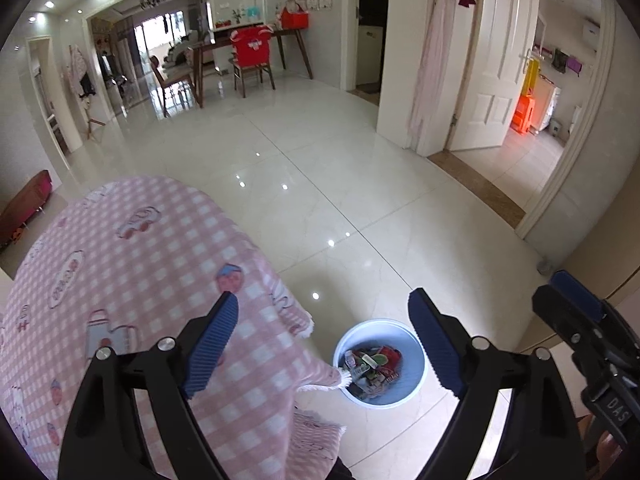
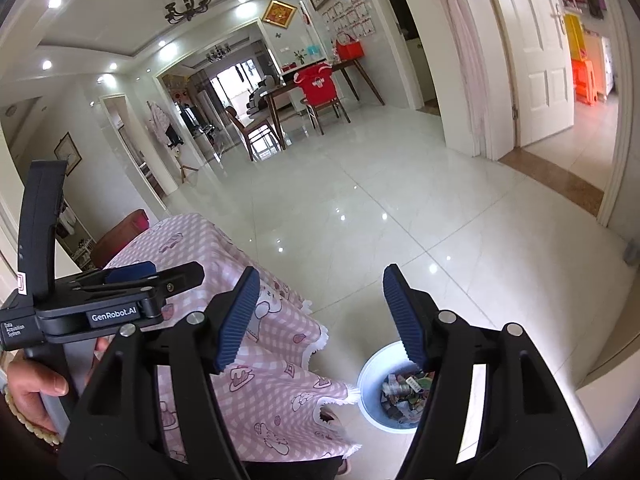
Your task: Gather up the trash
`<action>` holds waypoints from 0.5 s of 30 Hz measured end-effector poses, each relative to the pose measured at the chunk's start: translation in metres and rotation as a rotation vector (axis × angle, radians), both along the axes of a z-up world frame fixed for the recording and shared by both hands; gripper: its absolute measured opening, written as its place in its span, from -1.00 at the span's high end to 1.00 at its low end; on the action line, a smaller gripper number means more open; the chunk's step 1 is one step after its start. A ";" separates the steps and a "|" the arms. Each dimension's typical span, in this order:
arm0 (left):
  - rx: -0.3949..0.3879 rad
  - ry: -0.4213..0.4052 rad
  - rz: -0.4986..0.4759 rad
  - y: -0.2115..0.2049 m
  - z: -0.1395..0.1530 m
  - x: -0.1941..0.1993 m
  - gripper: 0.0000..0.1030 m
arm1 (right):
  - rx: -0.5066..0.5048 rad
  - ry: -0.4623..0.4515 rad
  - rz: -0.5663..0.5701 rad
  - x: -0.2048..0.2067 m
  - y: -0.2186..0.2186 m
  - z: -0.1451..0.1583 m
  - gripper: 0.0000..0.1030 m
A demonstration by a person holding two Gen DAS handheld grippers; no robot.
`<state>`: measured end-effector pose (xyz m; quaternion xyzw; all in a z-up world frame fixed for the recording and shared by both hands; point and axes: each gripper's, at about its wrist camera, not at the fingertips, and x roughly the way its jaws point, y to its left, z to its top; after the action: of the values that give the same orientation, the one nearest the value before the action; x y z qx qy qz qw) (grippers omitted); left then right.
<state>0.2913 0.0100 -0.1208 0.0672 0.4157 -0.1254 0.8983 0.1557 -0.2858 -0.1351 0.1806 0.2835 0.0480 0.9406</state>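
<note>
1. Left claw [image 1: 323,320]: spread wide, nothing between its fingers. In the left wrist view its ribbed blue pads [image 1: 212,346] stand at lower centre, one over the cloth, the other over the bin's right rim.
2. Right claw [image 2: 318,308]: likewise spread wide and holding nothing. In the right wrist view its two blue pads [image 2: 406,316] frame the lower centre of the frame; the right-side pad overlaps the top of the bin.
3. Each tool shows in the other's camera: the right claw appears at the lower right edge of the left wrist view, and the left tool's black body sits at the lower left of the right wrist view, gripped by a hand [image 2: 30,392] with a beaded bracelet at the wrist.
4. Bin [image 1: 412,376]: a pale blue round tub standing on the floor, lower centre-right in the left wrist view. It stands just beside the hanging corner of the cloth; the cloth's fringe reaches its left rim.
5. Trash [image 1: 374,366]: a heap of crumpled wrappers and packets, red, green and white, lying inside the bin. Individual items cannot be told apart.
6. Worktop: covered by a pink checked cloth [image 1: 132,264] with cartoon prints, filling the lower left of both views.
7. Floor [image 1: 320,184]: glossy pale tiles with lamp reflections, running up to a dining table with a red-covered chair [image 1: 252,56] at upper centre.
8. White door [image 1: 500,60]: standing ajar, upper right.
</note>
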 end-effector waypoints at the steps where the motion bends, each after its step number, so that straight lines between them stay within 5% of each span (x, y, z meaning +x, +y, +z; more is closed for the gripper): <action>1: 0.000 -0.022 0.005 0.004 0.007 -0.007 -0.65 | -0.007 -0.015 0.002 -0.005 0.003 0.006 -0.27; 15: -0.010 -0.265 0.072 0.035 0.099 -0.110 -0.82 | -0.125 -0.193 0.039 -0.089 0.046 0.090 -0.54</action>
<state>0.1810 0.0450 -0.0216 0.0638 0.2949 -0.0853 0.9496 0.0665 -0.2399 -0.0456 0.1105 0.1976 0.0654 0.9718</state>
